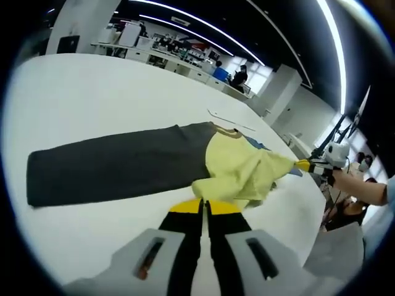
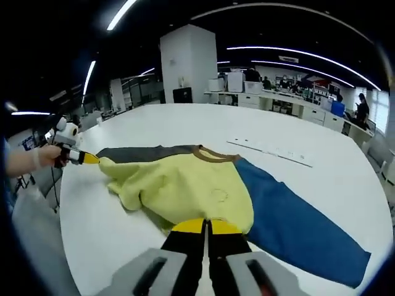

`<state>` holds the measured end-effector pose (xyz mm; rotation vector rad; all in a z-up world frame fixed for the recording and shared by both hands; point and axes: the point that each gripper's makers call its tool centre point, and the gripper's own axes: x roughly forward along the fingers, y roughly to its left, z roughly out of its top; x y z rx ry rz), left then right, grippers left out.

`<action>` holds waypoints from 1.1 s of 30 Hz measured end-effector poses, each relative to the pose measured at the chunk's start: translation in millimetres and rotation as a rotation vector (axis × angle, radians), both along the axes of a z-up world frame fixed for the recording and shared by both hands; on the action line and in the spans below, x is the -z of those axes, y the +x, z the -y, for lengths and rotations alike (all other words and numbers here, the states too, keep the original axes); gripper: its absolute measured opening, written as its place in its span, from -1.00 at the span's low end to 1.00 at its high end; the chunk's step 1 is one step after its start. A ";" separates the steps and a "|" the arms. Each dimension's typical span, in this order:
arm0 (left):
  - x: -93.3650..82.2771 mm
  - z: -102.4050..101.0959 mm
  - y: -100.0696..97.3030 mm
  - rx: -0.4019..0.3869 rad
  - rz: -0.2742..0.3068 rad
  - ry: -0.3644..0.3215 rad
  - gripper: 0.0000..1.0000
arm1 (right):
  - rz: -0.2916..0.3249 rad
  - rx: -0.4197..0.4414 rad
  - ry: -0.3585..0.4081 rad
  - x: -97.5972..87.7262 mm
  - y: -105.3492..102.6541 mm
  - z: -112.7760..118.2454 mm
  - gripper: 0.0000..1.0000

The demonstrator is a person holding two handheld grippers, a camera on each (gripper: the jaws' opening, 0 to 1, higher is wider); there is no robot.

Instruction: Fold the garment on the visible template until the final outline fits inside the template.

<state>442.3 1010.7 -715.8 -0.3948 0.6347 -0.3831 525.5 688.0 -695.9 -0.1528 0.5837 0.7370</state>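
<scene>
Yellow, blue and dark grey garment (image 2: 203, 185) is lying spread on the white surface (image 1: 92, 98). I'm pinching its yellow edge with my left tongs (image 1: 203, 206), jaws together on the cloth, and my right tongs (image 2: 207, 227) are clamping the opposite yellow hem the same way.

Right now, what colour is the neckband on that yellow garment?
Brown: the ribbed collar of the yellow, grey and blue garment, best in the right gripper view.
</scene>
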 end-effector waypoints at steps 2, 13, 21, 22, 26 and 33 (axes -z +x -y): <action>-0.1 -0.5 1.5 0.000 -0.001 0.002 -1.00 | 0.001 0.007 -0.002 1.8 7.8 -2.0 -1.00; 0.6 -0.1 7.4 0.006 -0.004 0.006 -1.00 | -0.006 0.011 -0.046 15.6 34.8 -6.3 -1.00; 1.3 -0.5 7.8 0.007 -0.005 0.005 -1.00 | -0.020 0.000 -0.076 25.2 39.1 -6.2 -1.00; 1.1 -0.5 7.8 0.006 -0.005 0.004 -1.00 | -0.019 0.002 -0.076 24.4 38.8 -6.0 -1.00; 1.3 -0.3 7.9 0.005 -0.004 0.004 -1.00 | -0.022 0.001 -0.063 20.4 34.8 -4.1 -1.00; 0.0 0.2 8.6 0.003 0.000 0.001 -1.00 | -0.037 0.026 -0.032 12.9 22.8 2.6 -0.78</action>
